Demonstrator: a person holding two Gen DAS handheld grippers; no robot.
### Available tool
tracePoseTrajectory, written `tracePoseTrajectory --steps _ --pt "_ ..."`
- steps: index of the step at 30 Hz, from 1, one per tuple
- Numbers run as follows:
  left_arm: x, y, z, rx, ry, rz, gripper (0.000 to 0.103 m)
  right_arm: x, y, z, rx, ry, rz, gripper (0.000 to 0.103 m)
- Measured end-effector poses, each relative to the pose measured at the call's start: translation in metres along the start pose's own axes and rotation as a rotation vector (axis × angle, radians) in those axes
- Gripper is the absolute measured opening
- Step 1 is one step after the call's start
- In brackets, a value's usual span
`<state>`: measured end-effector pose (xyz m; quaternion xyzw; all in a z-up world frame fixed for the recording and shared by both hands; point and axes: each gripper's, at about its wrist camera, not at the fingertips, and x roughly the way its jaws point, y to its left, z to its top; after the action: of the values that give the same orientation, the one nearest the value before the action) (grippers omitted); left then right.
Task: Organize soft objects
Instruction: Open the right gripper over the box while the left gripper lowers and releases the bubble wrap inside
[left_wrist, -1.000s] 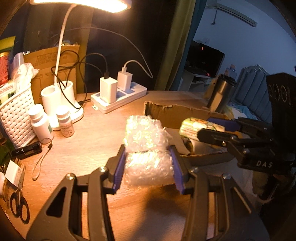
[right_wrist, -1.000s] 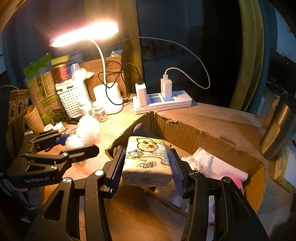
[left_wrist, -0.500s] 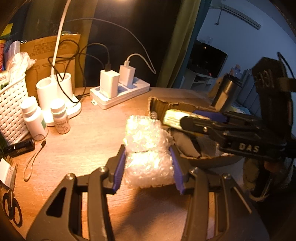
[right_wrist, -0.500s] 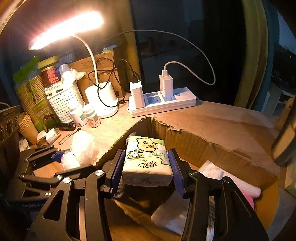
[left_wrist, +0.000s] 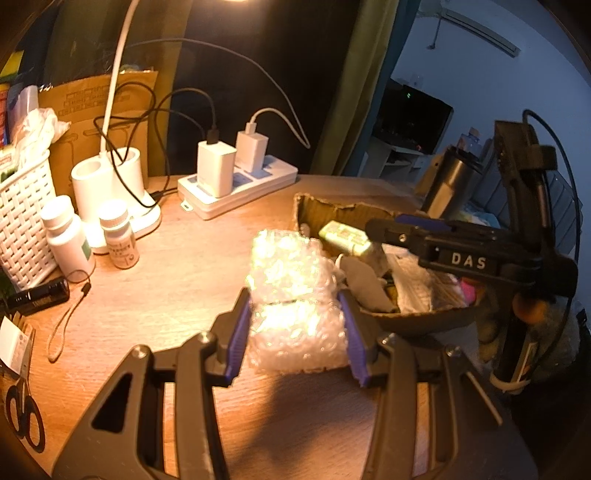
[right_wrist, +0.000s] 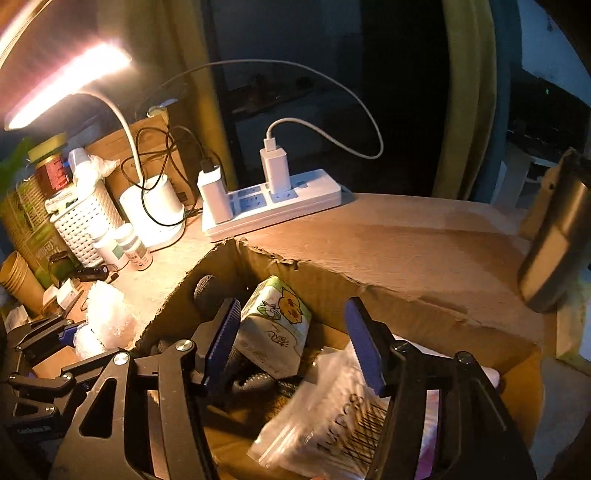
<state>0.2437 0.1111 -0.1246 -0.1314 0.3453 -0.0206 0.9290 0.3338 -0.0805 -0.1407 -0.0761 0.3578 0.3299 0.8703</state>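
My left gripper (left_wrist: 295, 336) is shut on a clear bubble-wrap bundle (left_wrist: 291, 291) just above the wooden table, left of the cardboard box (left_wrist: 417, 317). My right gripper (right_wrist: 295, 343) is open over the cardboard box (right_wrist: 369, 291). The tissue pack (right_wrist: 275, 325) with a cartoon print lies tilted inside the box between the open jaws, resting on dark cloth. It also shows in the left wrist view (left_wrist: 343, 238) by the right gripper's fingers (left_wrist: 406, 229). The bubble wrap also shows in the right wrist view (right_wrist: 103, 317).
A clear zip bag (right_wrist: 332, 417) and pink items lie in the box. A power strip (left_wrist: 236, 188), lamp base (left_wrist: 110, 184), two pill bottles (left_wrist: 66, 236), white basket (left_wrist: 22, 214), flashlight (left_wrist: 37, 295) and scissors (left_wrist: 22, 410) stand on the left. A metal tumbler (right_wrist: 554, 236) stands right.
My right gripper has moved down over the box, opened, and let go of the tissue pack, which now lies tilted inside. My left gripper still holds the bubble wrap and has shifted slightly.
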Motion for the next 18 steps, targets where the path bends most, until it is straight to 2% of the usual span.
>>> tracePoseTrajectory --steps 18 --pt "-0.014 -0.047 0.012 0.084 -0.04 0.026 0.047 -0.056 -0.038 -0.026 0.053 -0.068 -0.014 0.062"
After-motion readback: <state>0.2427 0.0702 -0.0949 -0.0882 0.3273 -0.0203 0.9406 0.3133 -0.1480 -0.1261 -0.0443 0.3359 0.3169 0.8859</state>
